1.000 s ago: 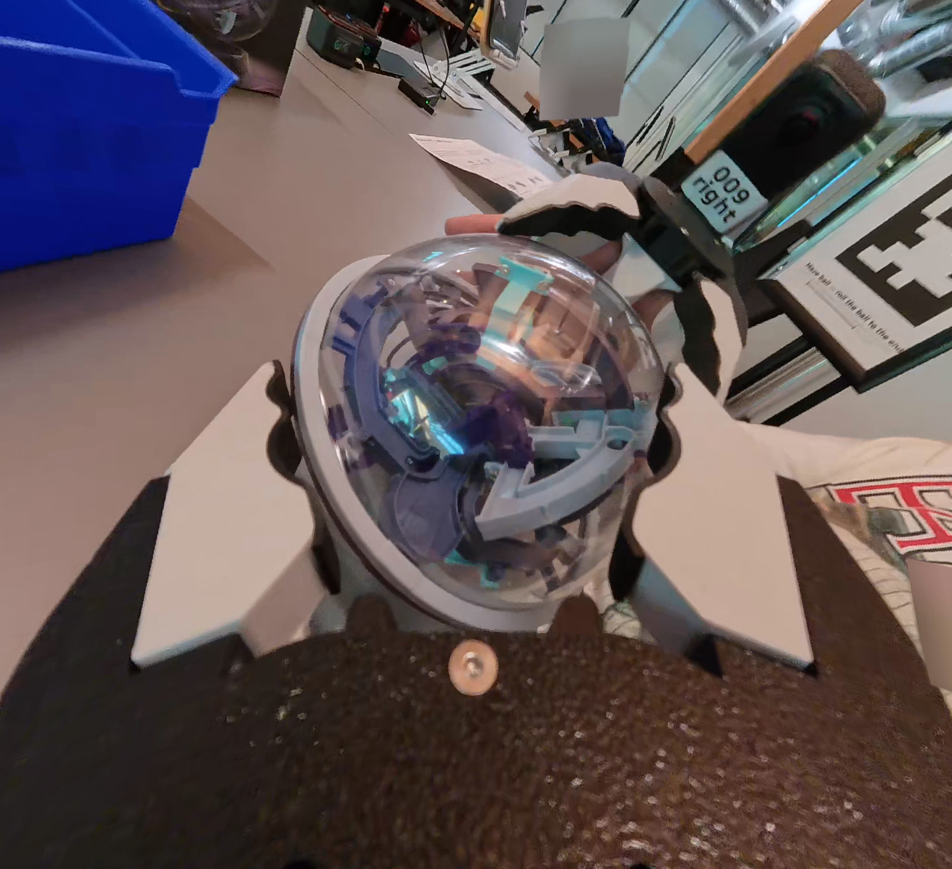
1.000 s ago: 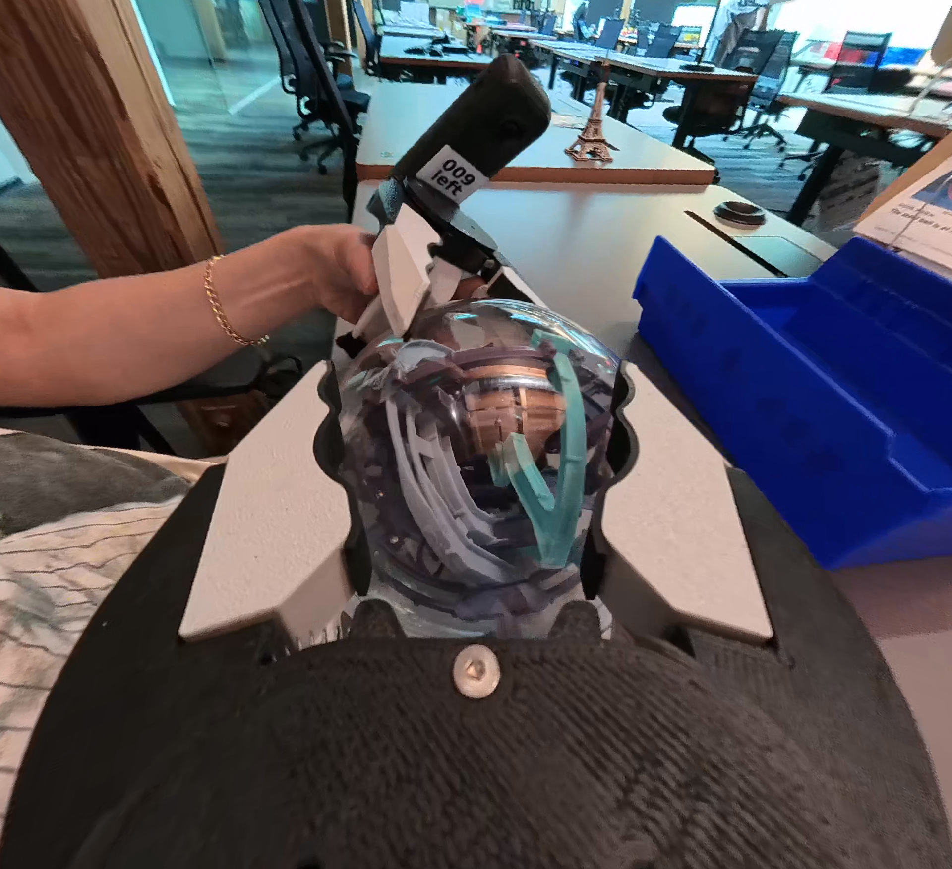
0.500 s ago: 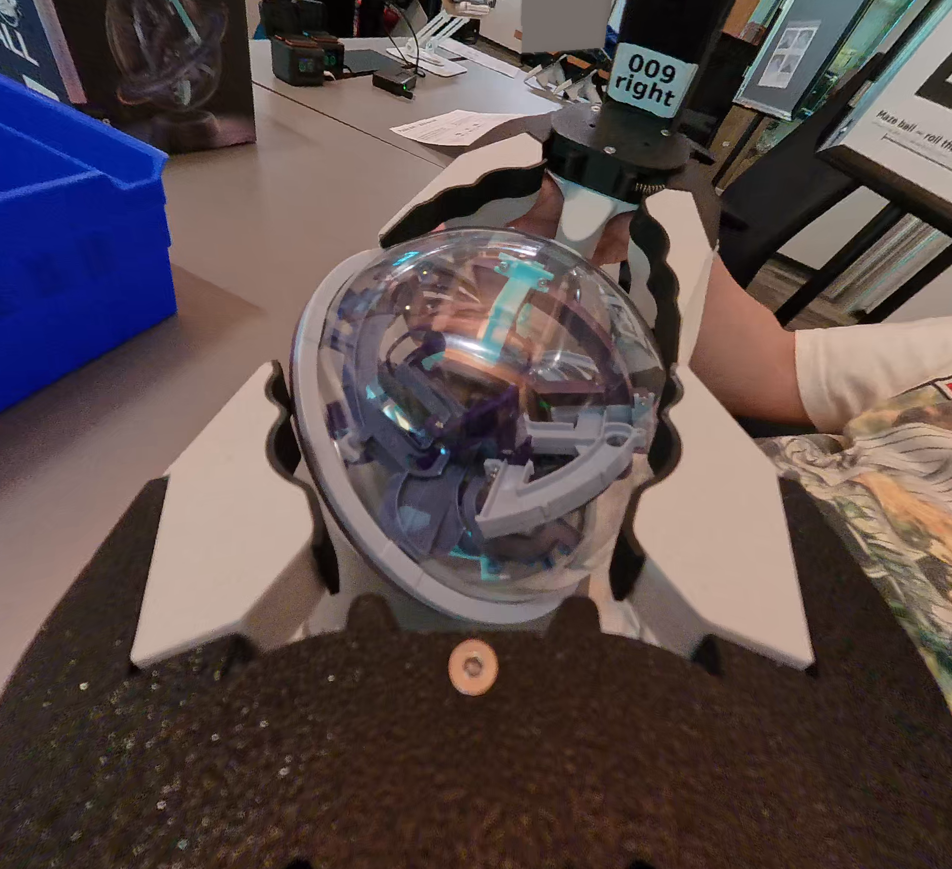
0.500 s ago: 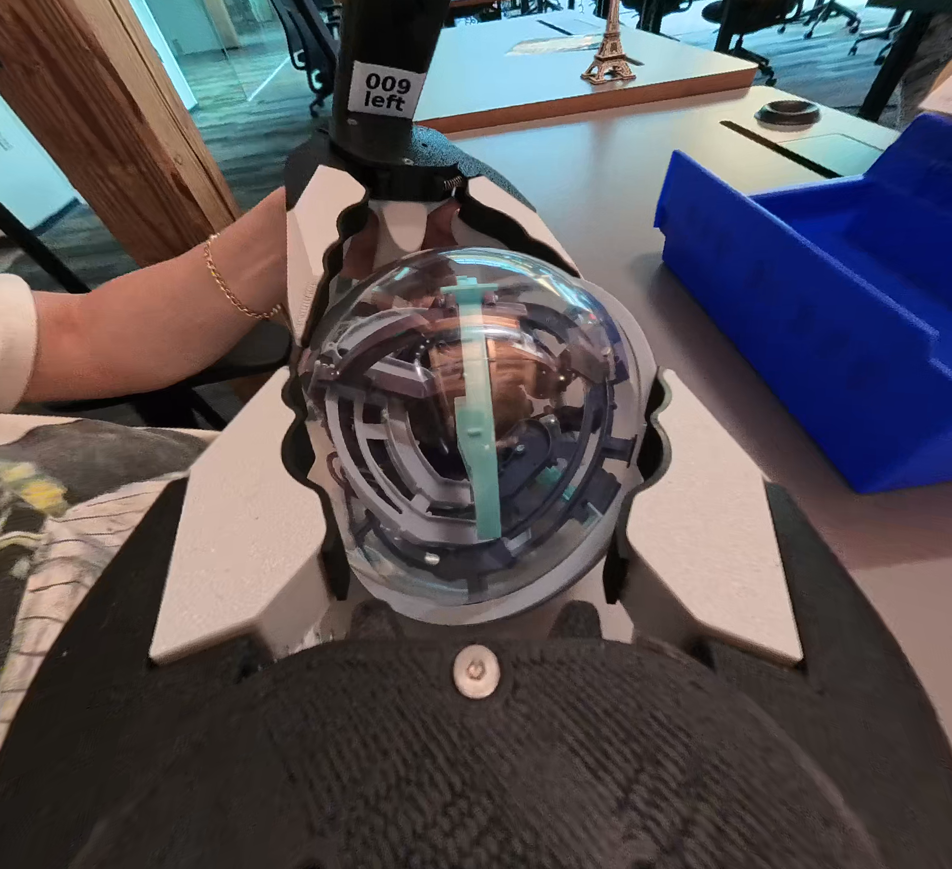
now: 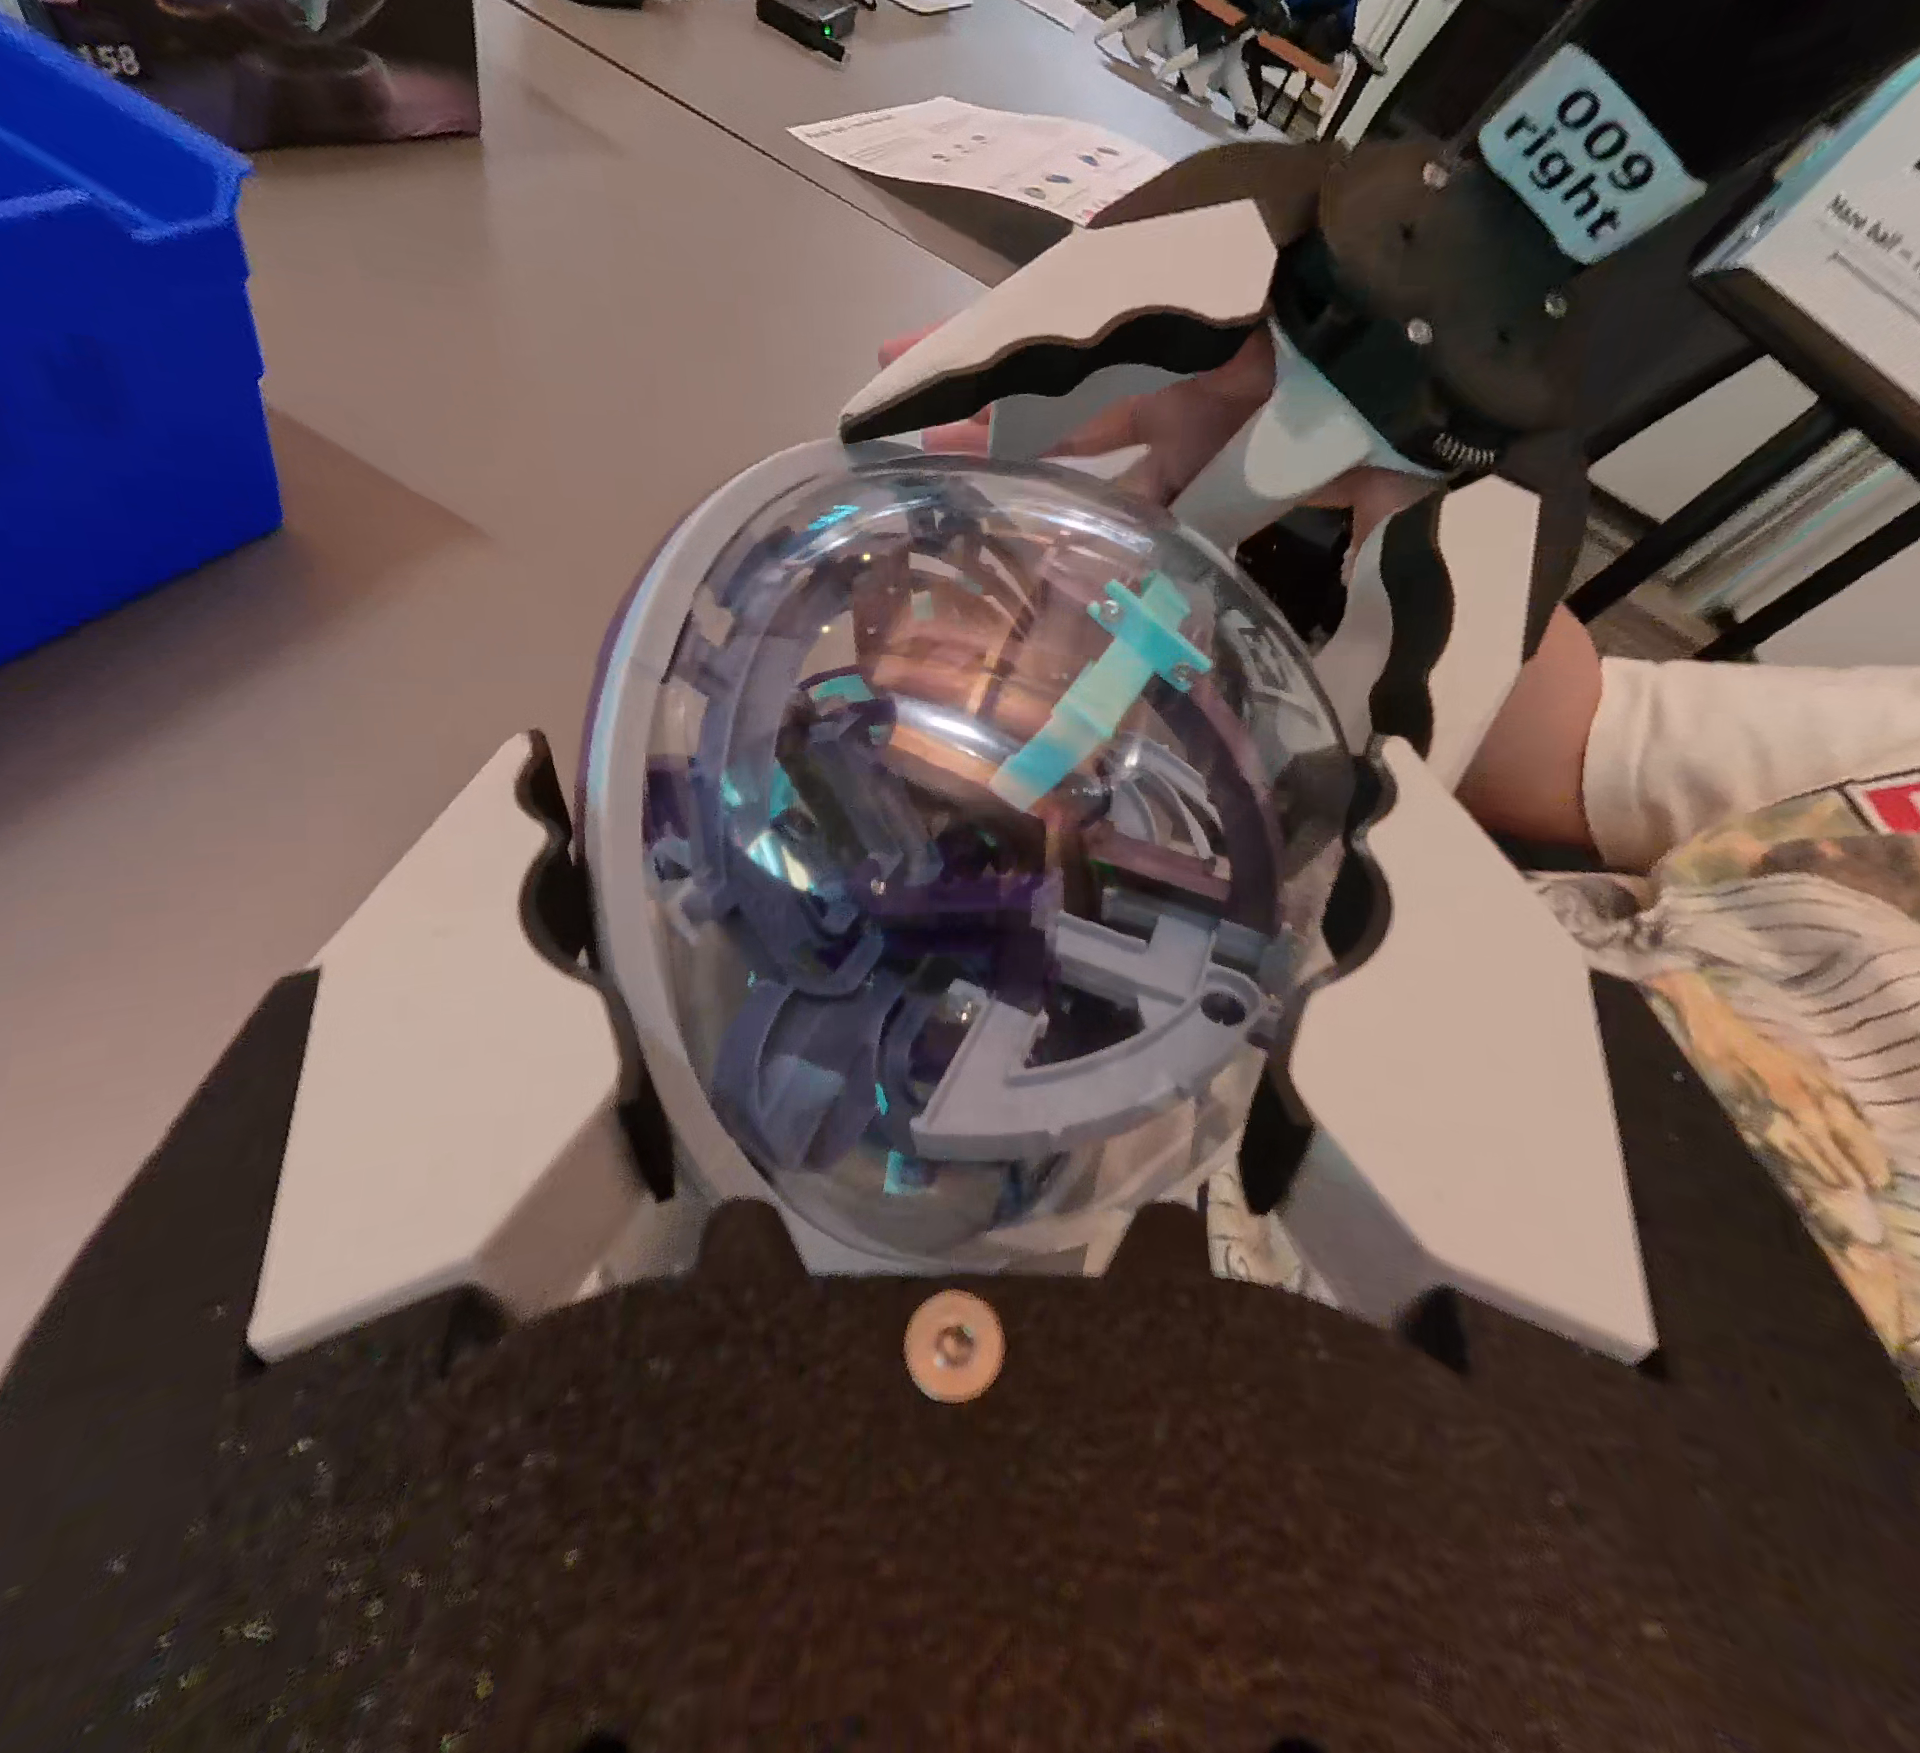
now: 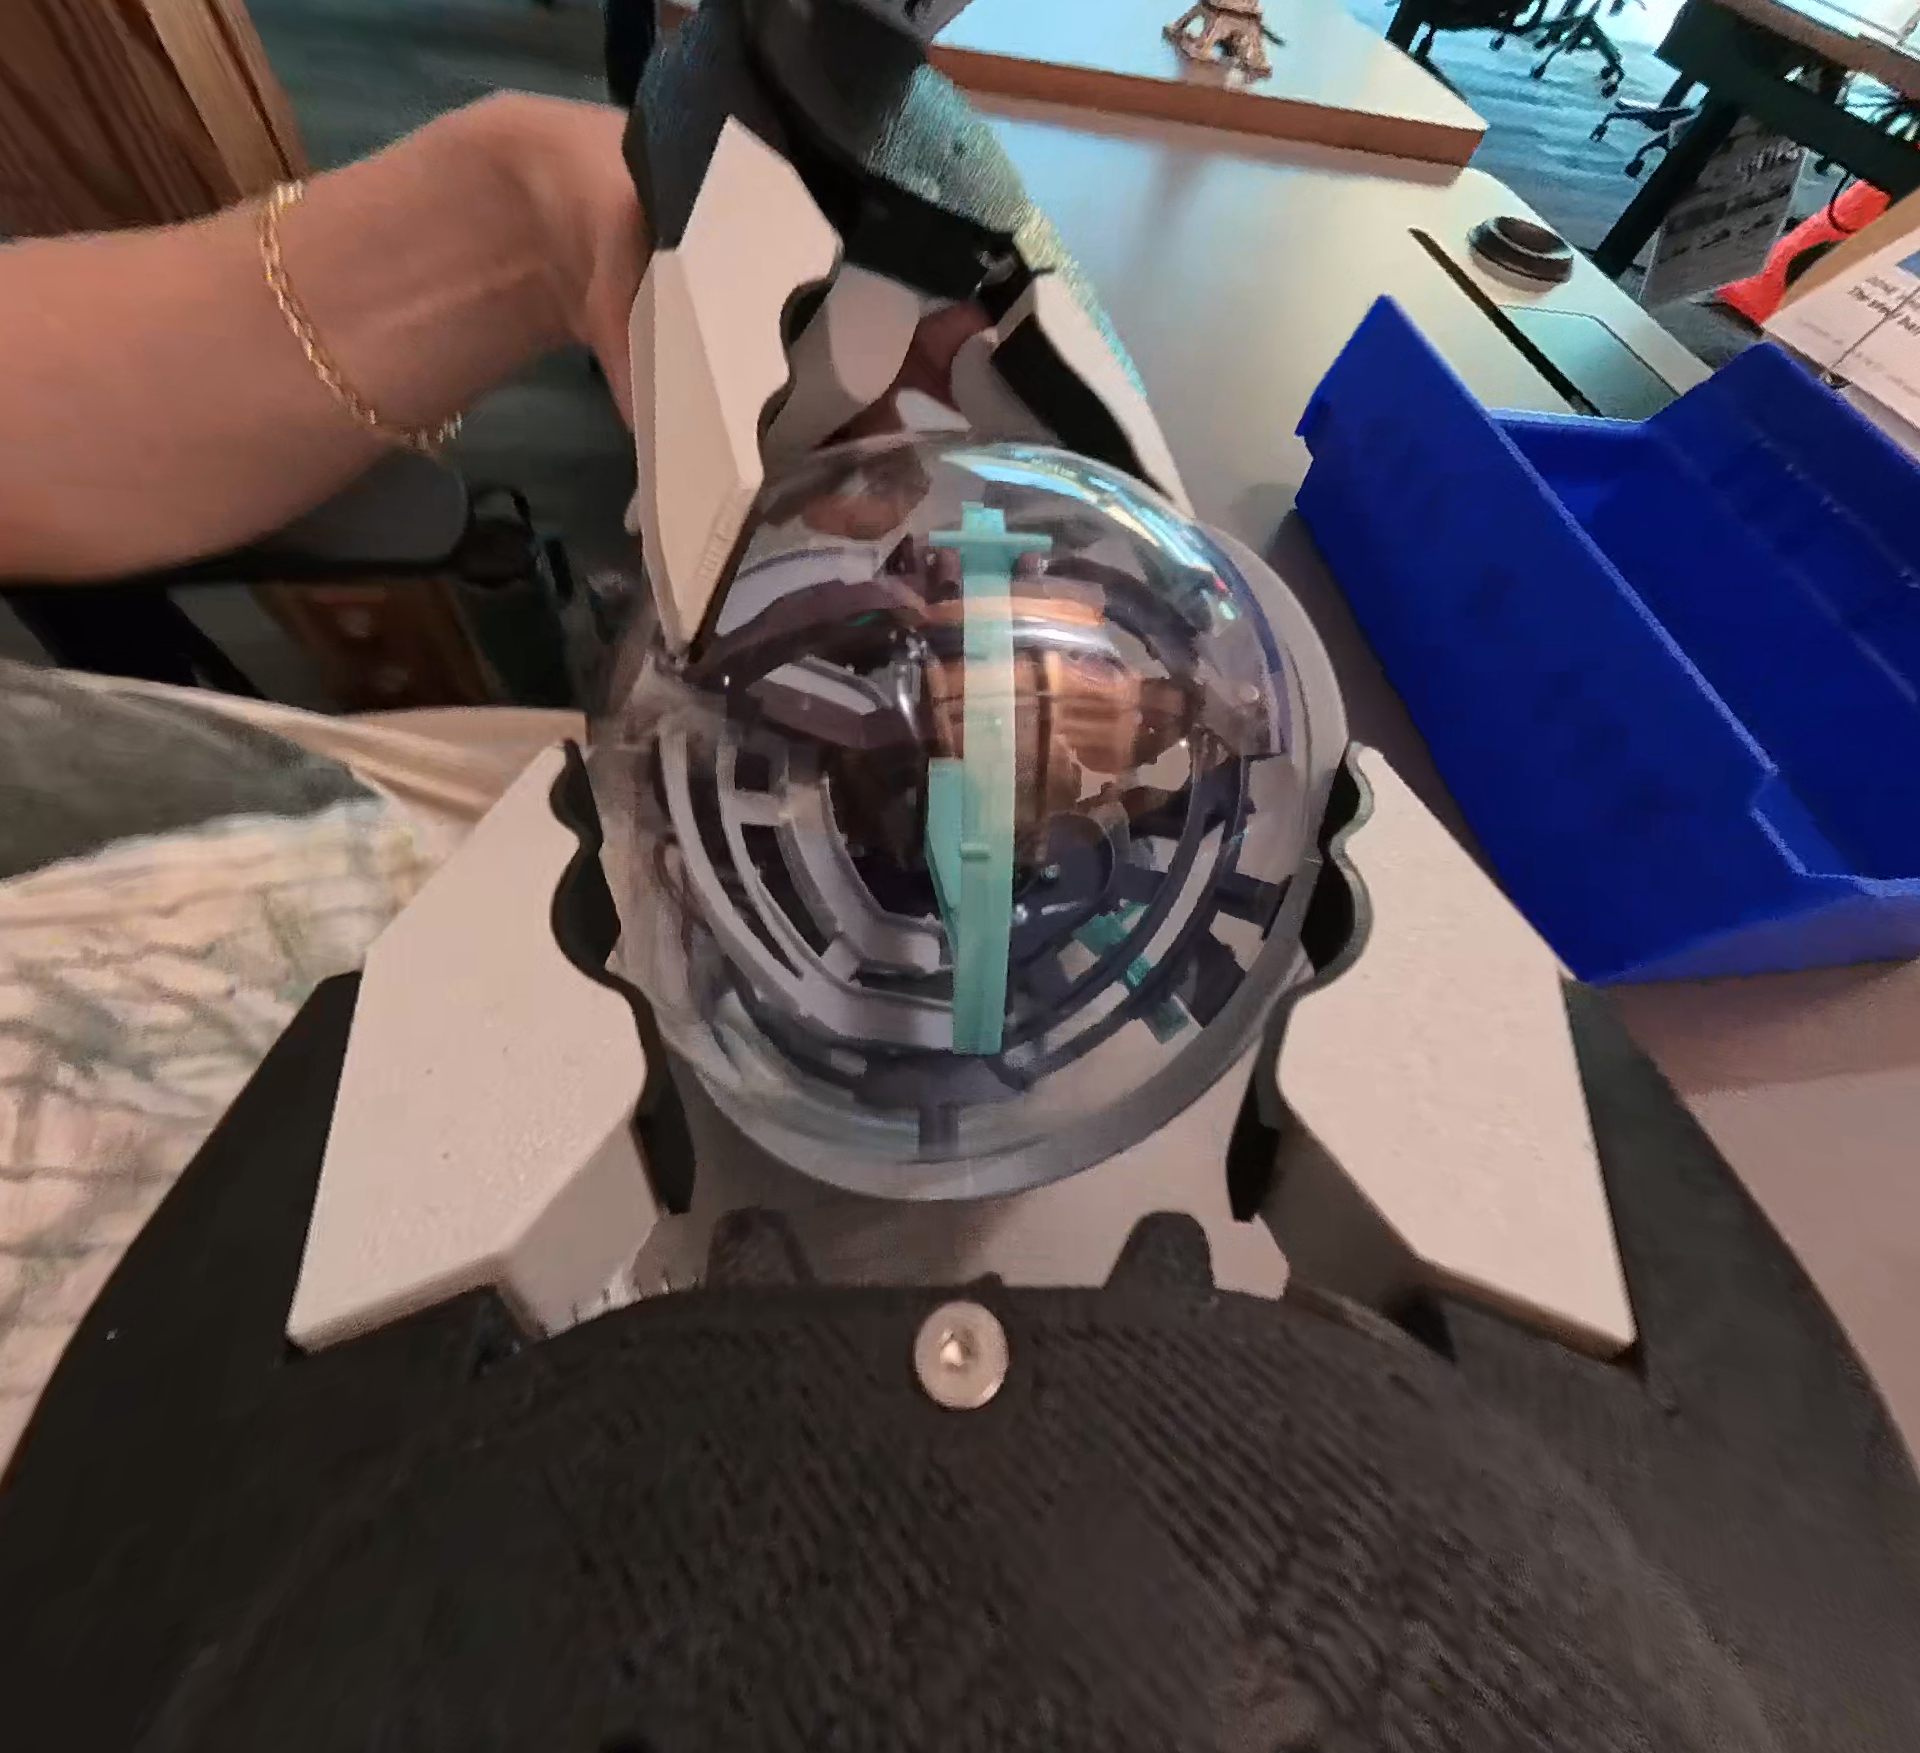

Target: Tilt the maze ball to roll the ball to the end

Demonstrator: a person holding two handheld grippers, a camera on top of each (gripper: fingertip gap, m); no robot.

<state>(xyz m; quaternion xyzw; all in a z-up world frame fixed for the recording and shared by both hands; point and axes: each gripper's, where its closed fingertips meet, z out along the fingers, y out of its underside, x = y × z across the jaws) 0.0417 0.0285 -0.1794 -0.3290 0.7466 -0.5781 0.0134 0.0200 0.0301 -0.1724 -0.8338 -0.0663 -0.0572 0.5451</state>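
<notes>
Clear maze ball (image 5: 966,872) with teal, grey, purple tracks; blue bin (image 6: 1621,643).

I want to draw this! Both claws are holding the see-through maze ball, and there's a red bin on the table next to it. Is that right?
Almost. The bin is blue, not red, as the right wrist view shows. Both the left claw and the right claw do hold the see-through maze ball.

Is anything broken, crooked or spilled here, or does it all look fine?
Nothing stands out. The clear maze ball looks whole, held above the table between the left gripper and the right gripper, one from each side. The blue bin sits upright beside it. Nothing is spilled.
</notes>
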